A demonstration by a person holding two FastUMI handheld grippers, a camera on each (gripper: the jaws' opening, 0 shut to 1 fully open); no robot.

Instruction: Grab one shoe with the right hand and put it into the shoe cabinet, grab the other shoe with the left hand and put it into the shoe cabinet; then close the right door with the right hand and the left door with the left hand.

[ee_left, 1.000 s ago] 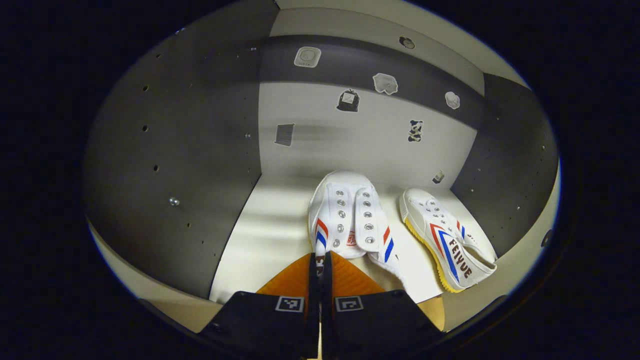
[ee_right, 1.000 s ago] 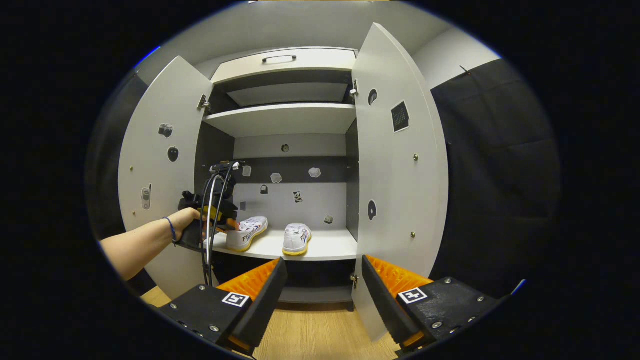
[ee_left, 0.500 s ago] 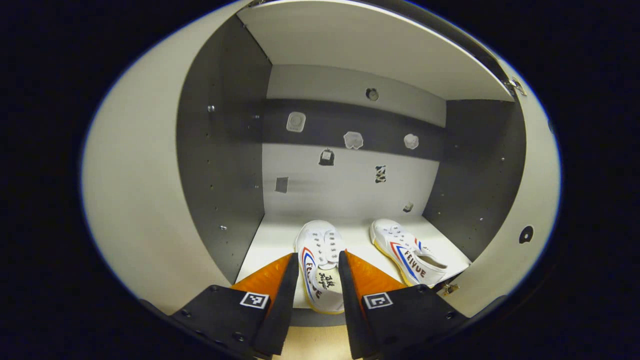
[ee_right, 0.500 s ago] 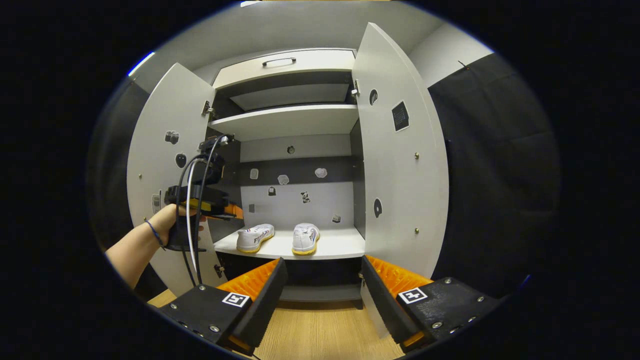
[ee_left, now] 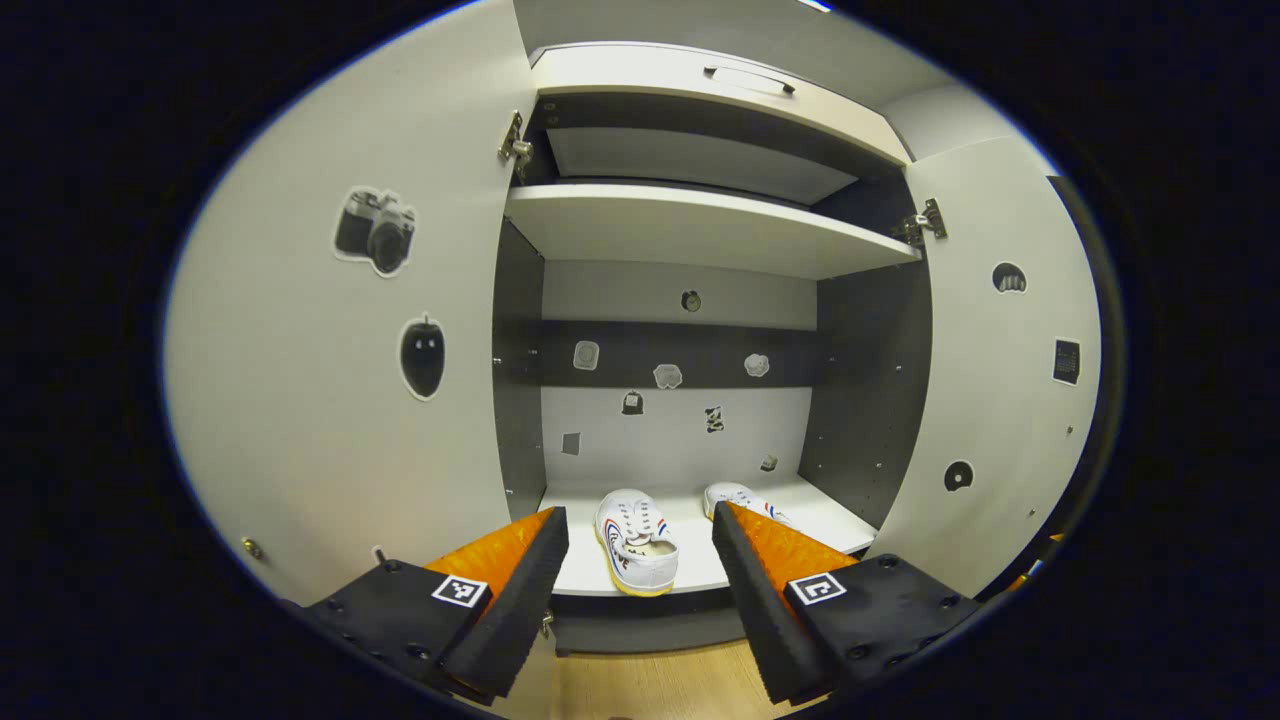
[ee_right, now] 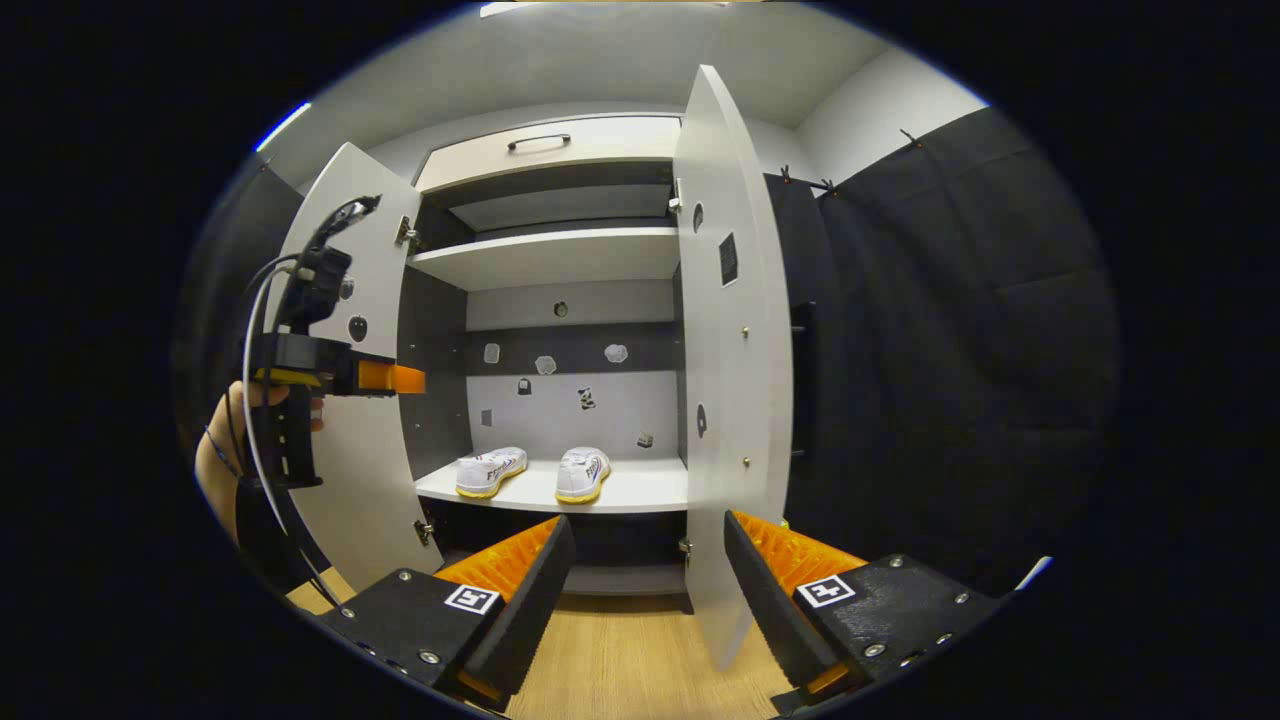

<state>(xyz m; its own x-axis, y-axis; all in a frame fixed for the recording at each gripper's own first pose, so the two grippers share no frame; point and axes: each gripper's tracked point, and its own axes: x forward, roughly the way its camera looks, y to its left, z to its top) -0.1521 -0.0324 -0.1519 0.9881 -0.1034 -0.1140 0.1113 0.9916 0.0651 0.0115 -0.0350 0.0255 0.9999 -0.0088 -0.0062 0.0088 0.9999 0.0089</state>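
Two white shoes with red and blue stripes stand side by side on the lower shelf (ee_right: 640,492) of the open shoe cabinet: the left shoe (ee_left: 636,545) (ee_right: 489,471) and the right shoe (ee_left: 742,495) (ee_right: 583,473). My left gripper (ee_left: 638,525) is open, empty and outside the cabinet, level with the left door (ee_left: 300,400). In the right gripper view, the left gripper (ee_right: 405,378) is held by a hand (ee_right: 222,462) in front of that door. My right gripper (ee_right: 648,530) is open and empty, low, well back from the cabinet, close to the right door (ee_right: 722,380).
Both doors stand wide open, the right door (ee_left: 1000,400) carrying small stickers. An upper shelf (ee_left: 700,225) and a drawer with a handle (ee_right: 540,150) sit above. Wooden floor (ee_right: 630,660) lies below, and black cloth wall (ee_right: 950,350) is to the right.
My left gripper let go of the left shoe, opened, and drew back out of the cabinet. The right gripper shifted a little, so the right door is seen more edge-on.
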